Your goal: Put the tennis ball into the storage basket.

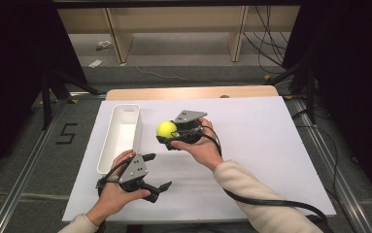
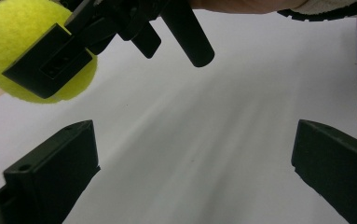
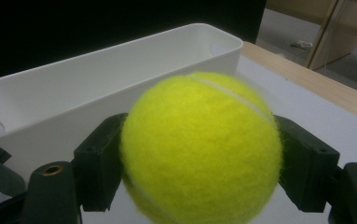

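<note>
While the tennis ball (image 1: 166,128) sits clamped between the jaws of the right gripper (image 1: 170,132) at frame centre, the white bin (image 1: 120,133) lies just to its left, long axis running up the frame. Left gripper (image 1: 157,171), jaws apart and empty, waits at lower left, below the bin's near end.

Tennis ball in your right gripper, beside the bin

You held a fuzzy yellow-green tennis ball (image 3: 199,149) with a pale curved seam, clamped at its two sides between the black jaws of your right gripper (image 1: 168,134). It hung clear above the white sheet on the table (image 1: 251,131), just beside the long white bin (image 1: 119,137), near that bin's middle.
</note>
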Demonstrator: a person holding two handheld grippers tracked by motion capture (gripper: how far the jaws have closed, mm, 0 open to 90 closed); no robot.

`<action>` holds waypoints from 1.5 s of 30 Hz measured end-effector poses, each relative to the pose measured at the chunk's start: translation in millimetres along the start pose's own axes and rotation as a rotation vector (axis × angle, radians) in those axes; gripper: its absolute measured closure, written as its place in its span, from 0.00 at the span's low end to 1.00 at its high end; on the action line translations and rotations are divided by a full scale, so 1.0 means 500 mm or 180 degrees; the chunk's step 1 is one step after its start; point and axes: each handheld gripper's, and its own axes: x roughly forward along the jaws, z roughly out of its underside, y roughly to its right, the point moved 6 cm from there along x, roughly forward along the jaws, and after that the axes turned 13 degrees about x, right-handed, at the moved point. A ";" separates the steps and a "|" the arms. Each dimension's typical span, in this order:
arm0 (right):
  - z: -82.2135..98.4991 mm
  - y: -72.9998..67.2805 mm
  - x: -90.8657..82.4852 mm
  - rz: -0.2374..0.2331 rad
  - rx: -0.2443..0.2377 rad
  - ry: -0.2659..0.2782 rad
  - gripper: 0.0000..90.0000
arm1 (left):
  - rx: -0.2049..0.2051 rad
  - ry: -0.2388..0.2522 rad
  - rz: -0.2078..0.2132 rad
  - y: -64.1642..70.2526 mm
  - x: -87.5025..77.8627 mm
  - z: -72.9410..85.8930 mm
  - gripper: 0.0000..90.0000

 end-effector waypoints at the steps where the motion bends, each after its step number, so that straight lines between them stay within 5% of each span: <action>1: -0.001 -0.001 0.000 -0.0001 0.0007 0.0003 0.29 | 0.0001 -0.0001 0.0000 0.000 0.000 0.000 0.00; 45: -0.025 -0.028 0.024 -0.0059 -0.0059 -0.0017 0.29 | -0.0015 -0.0002 0.0002 -0.001 -0.002 0.001 0.00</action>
